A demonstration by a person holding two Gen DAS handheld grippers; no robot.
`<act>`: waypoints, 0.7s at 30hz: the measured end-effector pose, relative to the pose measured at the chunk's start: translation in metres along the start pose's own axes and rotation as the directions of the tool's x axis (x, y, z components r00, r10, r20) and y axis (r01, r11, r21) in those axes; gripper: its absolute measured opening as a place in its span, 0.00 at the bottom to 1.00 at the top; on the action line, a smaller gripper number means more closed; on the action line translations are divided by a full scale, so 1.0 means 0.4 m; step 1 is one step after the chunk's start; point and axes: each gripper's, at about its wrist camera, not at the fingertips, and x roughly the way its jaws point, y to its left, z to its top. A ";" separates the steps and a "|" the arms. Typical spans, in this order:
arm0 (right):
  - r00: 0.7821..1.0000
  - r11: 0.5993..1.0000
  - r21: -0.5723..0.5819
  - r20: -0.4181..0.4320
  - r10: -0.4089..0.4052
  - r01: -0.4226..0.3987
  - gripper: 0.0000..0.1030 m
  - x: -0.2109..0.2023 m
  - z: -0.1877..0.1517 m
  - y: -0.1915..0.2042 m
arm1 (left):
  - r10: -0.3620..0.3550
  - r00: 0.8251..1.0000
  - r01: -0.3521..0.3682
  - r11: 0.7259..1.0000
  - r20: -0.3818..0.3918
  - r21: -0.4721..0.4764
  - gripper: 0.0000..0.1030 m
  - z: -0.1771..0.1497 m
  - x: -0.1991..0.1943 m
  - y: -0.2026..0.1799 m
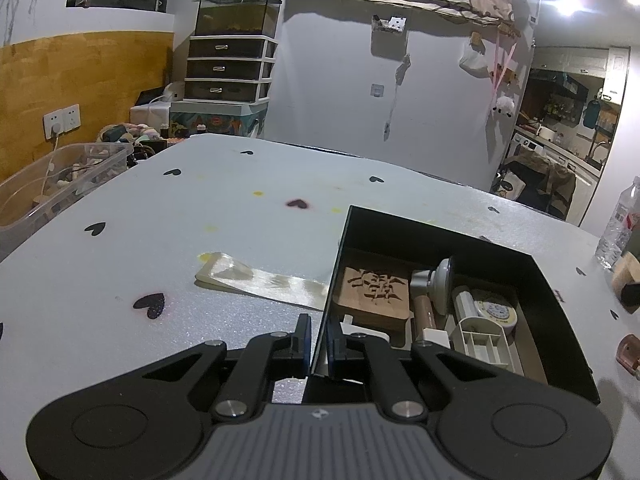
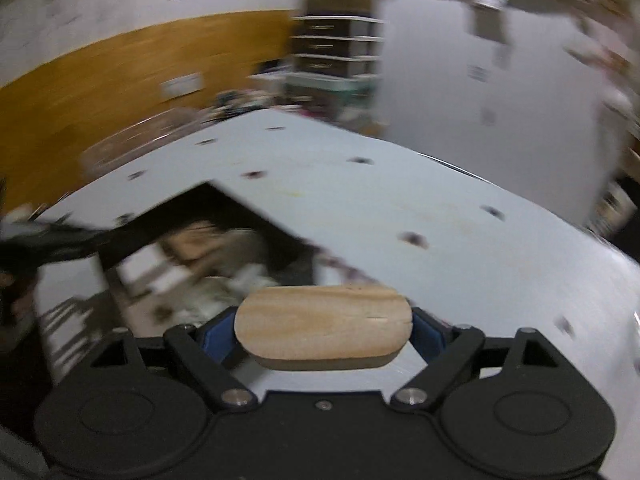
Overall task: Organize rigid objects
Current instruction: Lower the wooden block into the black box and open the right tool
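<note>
Left gripper (image 1: 319, 342): jaws pressed together on the near left wall of the black box (image 1: 560, 320), one blue pad outside the wall, one inside. Box sits on the white table (image 1: 200, 216) printed with dark hearts, at the right of the left wrist view.

Inside the box, seen from the left wrist: carved wooden block (image 1: 376, 292) against the left wall, just ahead of the left gripper's inner finger; grey knobbed piece (image 1: 438, 284) beside it; brown cylinder (image 1: 424, 312) below that; white round dial piece (image 1: 494, 312) and white ribbed plastic part (image 1: 486, 340) toward the right. All close-packed, touching or nearly so.

Outside the box: pale ribbon strip (image 1: 260, 282) flat on the table, its right end running up to the box's left wall. Clear water bottle (image 1: 618, 224) at the far right table edge. Clear plastic bin (image 1: 60, 184) off the left edge.

Right gripper (image 2: 324, 332): jaws spread wide and pinching an oval wooden block (image 2: 324, 326) by its two rounded ends, blue pads against each end. Block lies crosswise between the fingers, flat face up. Right wrist view heavily blurred; the black box shows just beyond and to the left of the held block, contents indistinct
</note>
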 end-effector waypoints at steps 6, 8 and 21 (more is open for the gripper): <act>0.989 0.961 -0.235 -0.071 0.132 -0.146 0.87 0.053 0.067 0.124 | -0.022 1.000 0.022 1.000 0.005 -0.007 0.08 -0.003 0.002 0.007; 0.980 0.933 -0.304 -0.113 0.166 -0.193 0.87 0.069 0.078 0.163 | -0.029 1.000 0.029 1.000 0.005 -0.010 0.08 -0.002 0.004 0.010; 0.915 0.790 -0.512 -0.376 0.147 -0.338 0.87 0.189 0.118 0.235 | -0.067 0.998 0.067 0.998 0.008 -0.009 0.08 -0.004 0.004 0.023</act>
